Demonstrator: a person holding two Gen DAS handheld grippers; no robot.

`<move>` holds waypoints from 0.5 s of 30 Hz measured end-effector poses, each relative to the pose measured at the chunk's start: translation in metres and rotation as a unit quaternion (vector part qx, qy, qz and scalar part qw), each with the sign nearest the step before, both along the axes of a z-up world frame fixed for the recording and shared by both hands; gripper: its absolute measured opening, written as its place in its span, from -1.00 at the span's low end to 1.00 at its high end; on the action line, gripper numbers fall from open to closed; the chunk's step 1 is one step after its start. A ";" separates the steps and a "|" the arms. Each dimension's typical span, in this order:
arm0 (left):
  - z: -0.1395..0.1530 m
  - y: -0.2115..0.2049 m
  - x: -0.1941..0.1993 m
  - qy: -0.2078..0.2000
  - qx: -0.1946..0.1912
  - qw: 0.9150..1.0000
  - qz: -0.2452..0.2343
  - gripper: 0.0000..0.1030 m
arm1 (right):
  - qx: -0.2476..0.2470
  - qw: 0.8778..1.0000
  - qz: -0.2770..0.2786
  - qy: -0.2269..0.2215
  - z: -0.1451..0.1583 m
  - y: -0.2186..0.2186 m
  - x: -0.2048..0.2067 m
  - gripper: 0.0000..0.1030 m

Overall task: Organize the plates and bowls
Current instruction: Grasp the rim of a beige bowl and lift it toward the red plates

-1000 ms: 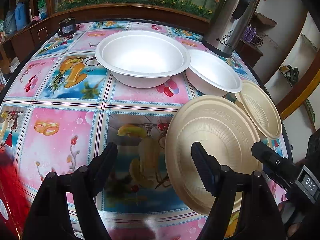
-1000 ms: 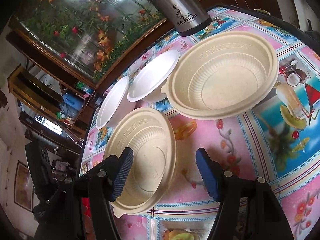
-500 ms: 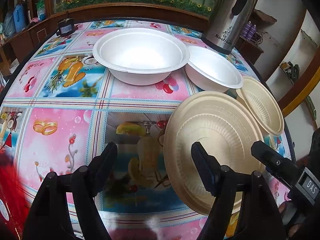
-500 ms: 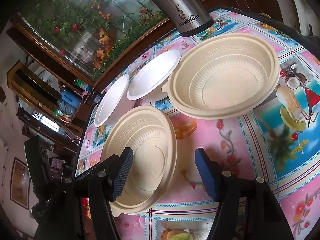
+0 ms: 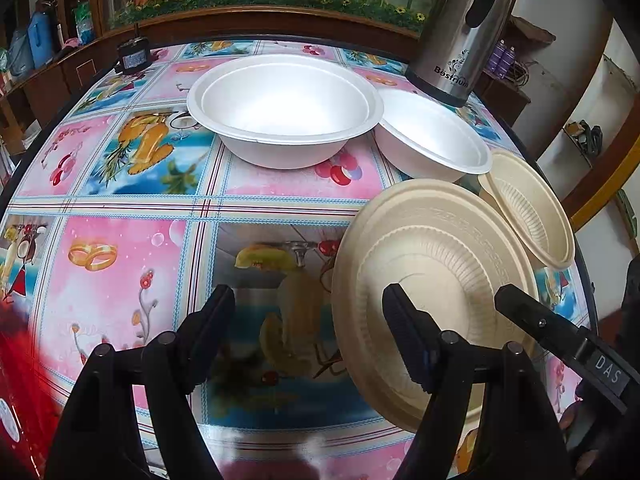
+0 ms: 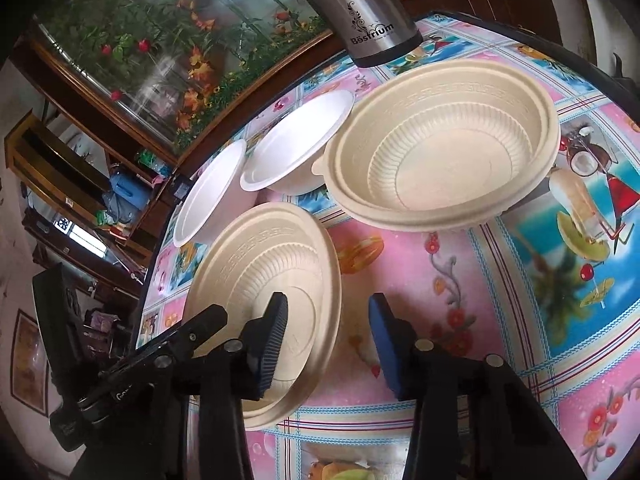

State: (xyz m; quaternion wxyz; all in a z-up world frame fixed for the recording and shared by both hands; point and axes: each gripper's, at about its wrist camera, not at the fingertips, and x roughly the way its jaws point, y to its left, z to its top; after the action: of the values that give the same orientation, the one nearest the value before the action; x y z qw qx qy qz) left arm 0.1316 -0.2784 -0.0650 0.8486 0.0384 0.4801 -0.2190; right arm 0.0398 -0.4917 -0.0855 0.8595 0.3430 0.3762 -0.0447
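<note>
1. Beige ribbed plate [image 6: 264, 280] lies flat on the fruit-print tablecloth [image 5: 120, 264]; the right gripper [image 6: 326, 340], jaws wide and empty, has closed in until its rim runs between the fingers
2. Left gripper [image 5: 306, 332] stays equally open, holding nothing, plate under its right finger
3. Beige ribbed bowl [image 6: 440, 148] waits beyond, so a rim grasp looks imminent

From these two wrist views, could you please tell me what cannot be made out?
- Left wrist view: near rim of the beige plate is hidden behind the left gripper.
- Right wrist view: same plate's near part sits behind the right gripper; rim contact unclear.
- Right wrist view: top of the steel flask is cut off by the frame edge.
</note>
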 end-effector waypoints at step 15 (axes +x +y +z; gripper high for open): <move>-0.003 -0.008 -0.005 -0.018 0.005 1.000 -0.018 -0.39 | -0.018 1.000 0.010 0.004 -0.003 0.007 0.006 -0.77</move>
State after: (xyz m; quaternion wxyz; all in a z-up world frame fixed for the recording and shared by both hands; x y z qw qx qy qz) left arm 0.1270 -0.2864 -0.0679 0.8529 0.0559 0.4647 -0.2313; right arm 0.0463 -0.4844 -0.0882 0.8644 0.3236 0.3823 -0.0443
